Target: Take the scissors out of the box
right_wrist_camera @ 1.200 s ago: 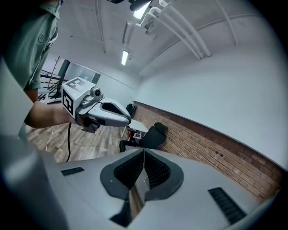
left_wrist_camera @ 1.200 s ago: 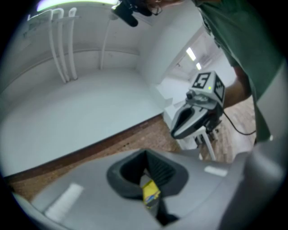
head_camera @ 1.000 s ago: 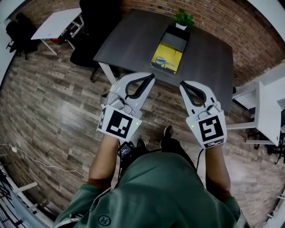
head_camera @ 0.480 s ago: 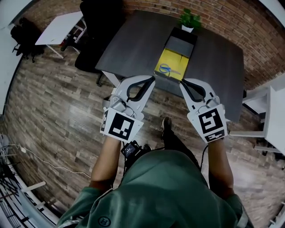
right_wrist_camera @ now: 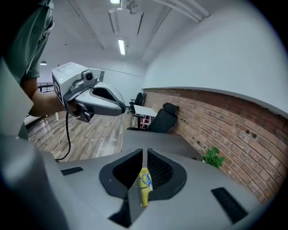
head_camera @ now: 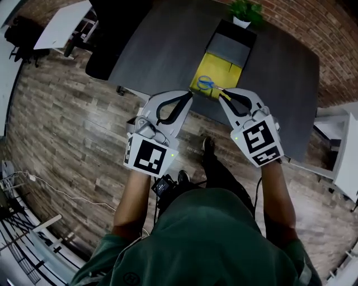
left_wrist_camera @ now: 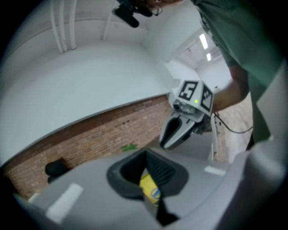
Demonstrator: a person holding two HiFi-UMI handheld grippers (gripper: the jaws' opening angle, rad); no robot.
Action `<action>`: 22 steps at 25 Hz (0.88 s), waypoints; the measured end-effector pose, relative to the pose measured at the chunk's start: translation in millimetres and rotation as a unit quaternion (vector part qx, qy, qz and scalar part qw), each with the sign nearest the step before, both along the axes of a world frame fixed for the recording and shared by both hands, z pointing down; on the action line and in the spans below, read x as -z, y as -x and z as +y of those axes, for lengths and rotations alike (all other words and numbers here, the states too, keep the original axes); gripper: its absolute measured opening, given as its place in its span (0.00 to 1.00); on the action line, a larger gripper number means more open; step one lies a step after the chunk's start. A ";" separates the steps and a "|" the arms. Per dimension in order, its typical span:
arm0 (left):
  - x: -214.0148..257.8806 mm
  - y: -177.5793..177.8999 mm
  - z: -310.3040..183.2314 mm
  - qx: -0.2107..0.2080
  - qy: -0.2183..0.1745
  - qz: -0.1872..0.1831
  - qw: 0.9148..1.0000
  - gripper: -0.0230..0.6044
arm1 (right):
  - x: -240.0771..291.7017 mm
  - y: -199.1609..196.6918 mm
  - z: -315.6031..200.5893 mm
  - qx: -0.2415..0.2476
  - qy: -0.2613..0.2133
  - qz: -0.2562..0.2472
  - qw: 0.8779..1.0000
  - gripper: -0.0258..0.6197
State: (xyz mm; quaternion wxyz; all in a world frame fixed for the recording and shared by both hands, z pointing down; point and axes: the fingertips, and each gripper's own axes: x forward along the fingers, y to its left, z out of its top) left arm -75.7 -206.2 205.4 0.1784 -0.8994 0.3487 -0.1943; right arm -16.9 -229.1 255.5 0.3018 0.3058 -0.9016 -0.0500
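An open box (head_camera: 220, 74) with a yellow inside lies on the dark grey table (head_camera: 162, 44), and its black lid half (head_camera: 229, 47) lies beyond it. The blue-handled scissors (head_camera: 206, 84) rest on the yellow part near the box's front edge. My left gripper (head_camera: 189, 97) is shut and empty, in the air just short of the table's near edge. My right gripper (head_camera: 222, 94) is also shut and empty, its tip over the box's near right corner, close beside the scissors. In the right gripper view the scissors (right_wrist_camera: 145, 180) show past the closed jaws.
A potted plant (head_camera: 246, 11) stands behind the box against the brick wall. A black office chair (head_camera: 106, 61) sits at the table's left end, with a white desk (head_camera: 61, 25) beyond it. Another white table (head_camera: 349, 162) is at the right. A cable (head_camera: 50, 190) runs over the wooden floor.
The person has stepped toward the table, so the box and scissors are nearer. Both grippers moved forward; the right one now reaches the box's near edge. Both stayed shut.
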 end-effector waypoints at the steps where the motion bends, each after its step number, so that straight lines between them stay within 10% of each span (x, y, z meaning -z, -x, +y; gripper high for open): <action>1: -5.9 -1.1 -6.7 0.003 0.007 0.000 1.000 0.03 | -7.7 0.8 -8.0 0.005 0.008 0.002 1.000 0.05; 22: -126.6 2.5 -110.9 0.072 0.096 0.002 0.993 0.03 | -176.6 21.0 -114.9 0.089 0.131 0.073 0.985 0.14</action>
